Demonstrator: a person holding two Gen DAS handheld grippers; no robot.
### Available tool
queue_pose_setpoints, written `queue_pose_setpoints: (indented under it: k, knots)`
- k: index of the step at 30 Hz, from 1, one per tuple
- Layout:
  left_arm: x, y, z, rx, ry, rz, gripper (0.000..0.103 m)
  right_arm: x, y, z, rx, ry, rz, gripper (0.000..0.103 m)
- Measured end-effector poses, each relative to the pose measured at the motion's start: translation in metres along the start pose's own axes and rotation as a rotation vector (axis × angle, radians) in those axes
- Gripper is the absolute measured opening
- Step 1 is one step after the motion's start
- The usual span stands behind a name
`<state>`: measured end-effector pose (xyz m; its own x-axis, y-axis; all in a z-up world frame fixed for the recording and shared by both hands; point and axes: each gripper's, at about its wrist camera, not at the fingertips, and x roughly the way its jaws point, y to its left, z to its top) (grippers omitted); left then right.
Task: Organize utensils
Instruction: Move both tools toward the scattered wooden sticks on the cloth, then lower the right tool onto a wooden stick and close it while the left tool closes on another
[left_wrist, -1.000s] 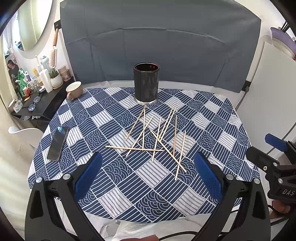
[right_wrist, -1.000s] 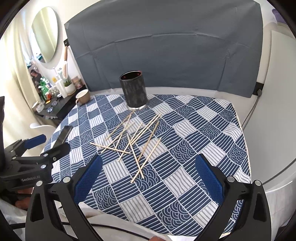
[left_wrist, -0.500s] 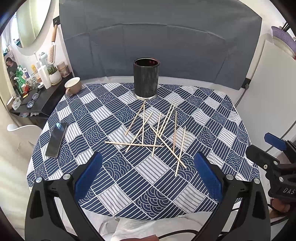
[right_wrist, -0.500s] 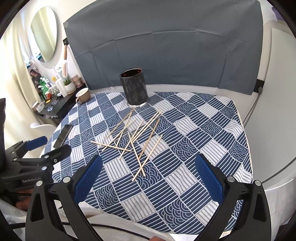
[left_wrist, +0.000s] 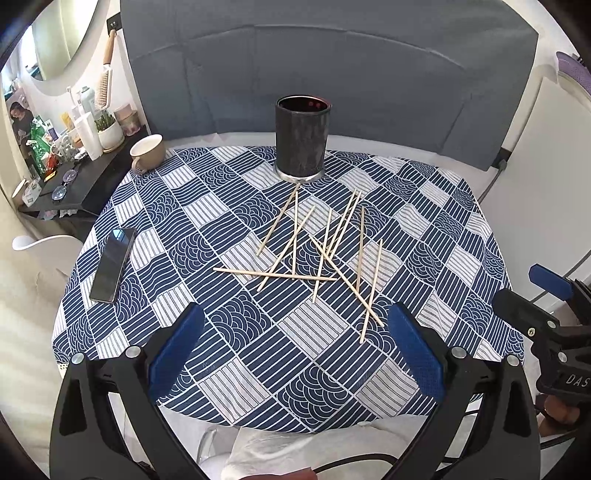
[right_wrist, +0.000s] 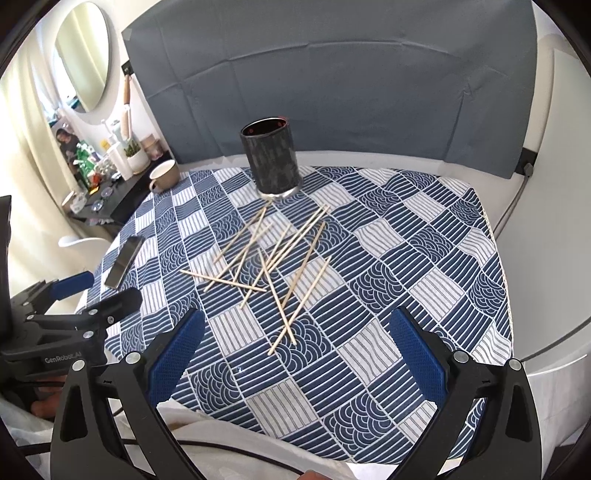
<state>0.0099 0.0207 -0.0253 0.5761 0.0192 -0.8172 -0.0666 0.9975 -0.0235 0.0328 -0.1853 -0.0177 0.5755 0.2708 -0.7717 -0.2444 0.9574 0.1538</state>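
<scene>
Several thin wooden chopsticks (left_wrist: 321, 254) lie crossed in a loose pile in the middle of the blue-and-white patterned tablecloth (left_wrist: 240, 350); they also show in the right wrist view (right_wrist: 280, 266). A black cylindrical holder (left_wrist: 301, 142) stands upright just behind them and looks empty; it also shows in the right wrist view (right_wrist: 271, 160). My left gripper (left_wrist: 295, 343) is open and empty, above the table's near edge. My right gripper (right_wrist: 295, 343) is open and empty, near the front edge, to the right of the left one.
A black phone (left_wrist: 112, 264) lies at the table's left edge. A beige mug (left_wrist: 147, 151) sits at the back left corner. A dark side shelf (left_wrist: 70, 181) with bottles and a plant stands left of the table. A grey backdrop (left_wrist: 332, 74) hangs behind.
Both grippers have risen and drawn back slightly, so more of the table's near edge shows. The chopsticks and holder have not moved.
</scene>
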Motion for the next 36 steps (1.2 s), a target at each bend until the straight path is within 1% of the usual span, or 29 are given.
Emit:
queue_pose_setpoints:
  k: [4, 8, 16, 19, 26, 31, 36]
  knots:
    - [0.006, 0.005, 0.005, -0.003, 0.017, 0.009, 0.097, 0.008, 0.002, 0.004, 0.004, 0.021, 0.001, 0.096]
    - [0.016, 0.007, 0.007, 0.0, 0.05, -0.001, 0.097, 0.019, 0.004, 0.007, 0.004, 0.056, 0.013, 0.096]
    - [0.035, 0.016, 0.015, 0.001, 0.109, 0.006, 0.097, 0.042, 0.009, 0.016, 0.014, 0.115, 0.015, 0.096]
    - [0.045, 0.02, 0.018, -0.003, 0.141, -0.012, 0.097, 0.052, 0.01, 0.019, 0.017, 0.138, 0.012, 0.096]
    - [0.068, 0.028, 0.028, -0.002, 0.194, -0.026, 0.097, 0.075, 0.011, 0.03, 0.034, 0.187, -0.002, 0.096]
    - [0.09, 0.03, 0.036, 0.009, 0.255, -0.072, 0.097, 0.093, 0.012, 0.038, 0.045, 0.221, -0.034, 0.096]
    - [0.109, 0.032, 0.044, 0.017, 0.292, -0.083, 0.097, 0.111, 0.011, 0.043, 0.056, 0.251, -0.065, 0.096]
